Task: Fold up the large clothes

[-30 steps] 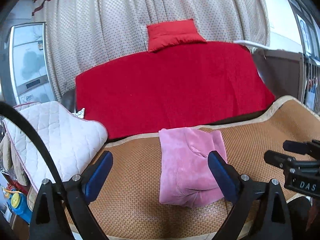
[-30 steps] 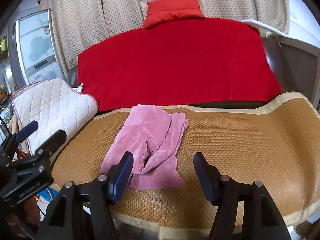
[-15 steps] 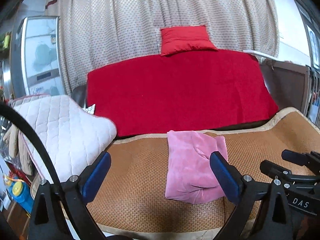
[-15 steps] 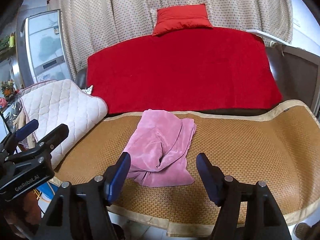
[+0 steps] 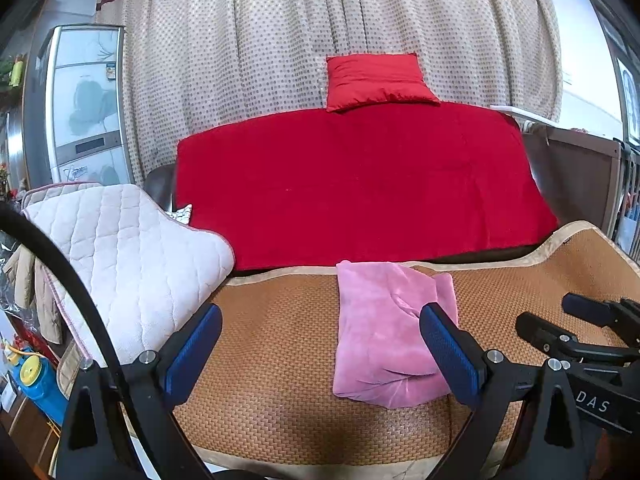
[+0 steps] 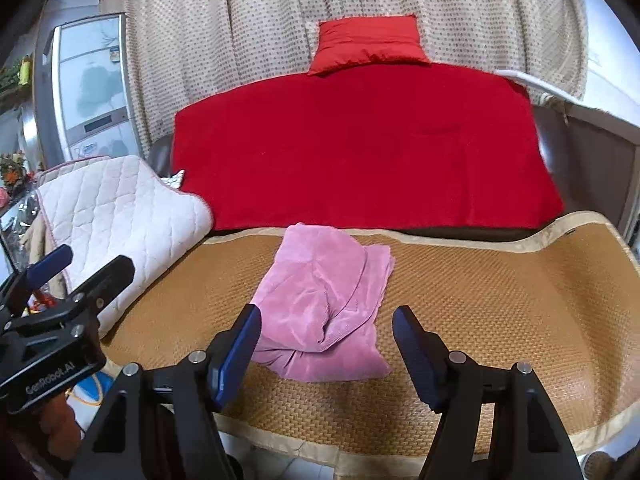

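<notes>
Pink garment (image 5: 390, 332) lies folded into a rough rectangle on the woven mat (image 5: 280, 360), just ahead of both my grippers and touched by neither. My left gripper (image 5: 320, 354) hangs above the mat's near edge with its blue pads spread wide and nothing between them; the garment sits ahead and toward its right pad. My right gripper (image 6: 326, 354) is likewise open and empty, the garment straight ahead and a little toward its left pad.

From the left wrist I see the garment's flat top with one soft crease near its close end, and the right gripper's body off to my right. From the right wrist the folds show better: a layered flap (image 6: 372, 276) lies on the garment's right side, and the near corner is rumpled. That view also catches the left gripper (image 6: 80, 268) off to the left, jaws apart.

Beyond the mat a red blanket (image 6: 360, 148) covers the sofa back, and a white quilted pad (image 5: 120, 256) lies left of my grippers.
</notes>
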Motion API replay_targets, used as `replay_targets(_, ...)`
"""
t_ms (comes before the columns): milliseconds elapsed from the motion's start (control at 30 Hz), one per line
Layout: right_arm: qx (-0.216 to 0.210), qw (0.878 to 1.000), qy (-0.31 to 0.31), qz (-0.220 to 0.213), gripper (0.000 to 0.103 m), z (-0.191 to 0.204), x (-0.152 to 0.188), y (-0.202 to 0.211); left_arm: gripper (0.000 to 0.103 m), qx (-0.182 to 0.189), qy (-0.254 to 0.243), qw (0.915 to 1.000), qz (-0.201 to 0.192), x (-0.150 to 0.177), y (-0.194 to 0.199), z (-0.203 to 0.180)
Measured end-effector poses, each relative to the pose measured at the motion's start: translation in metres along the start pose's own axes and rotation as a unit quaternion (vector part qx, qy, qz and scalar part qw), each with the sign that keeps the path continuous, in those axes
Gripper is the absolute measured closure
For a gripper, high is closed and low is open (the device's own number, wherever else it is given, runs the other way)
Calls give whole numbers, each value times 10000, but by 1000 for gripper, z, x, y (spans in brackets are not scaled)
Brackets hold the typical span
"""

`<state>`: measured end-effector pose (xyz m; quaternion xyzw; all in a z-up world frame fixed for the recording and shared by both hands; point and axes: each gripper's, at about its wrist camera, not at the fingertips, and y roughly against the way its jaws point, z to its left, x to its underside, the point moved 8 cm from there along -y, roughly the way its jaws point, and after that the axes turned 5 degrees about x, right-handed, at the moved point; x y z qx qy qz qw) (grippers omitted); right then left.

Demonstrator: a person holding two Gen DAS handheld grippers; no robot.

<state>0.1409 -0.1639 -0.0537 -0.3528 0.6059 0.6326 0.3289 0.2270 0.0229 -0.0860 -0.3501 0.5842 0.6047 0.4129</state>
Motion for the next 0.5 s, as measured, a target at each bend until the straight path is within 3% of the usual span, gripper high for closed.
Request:
replay_targets(167, 294, 9995, -47, -56, 31, -4, -2, 5, 4, -36, 60, 10000, -43, -2, 3, 3)
replay_targets(500, 110, 9999, 12, 56, 31, 3, -1, -6, 4, 126, 67, 9999, -26, -1, -3, -1)
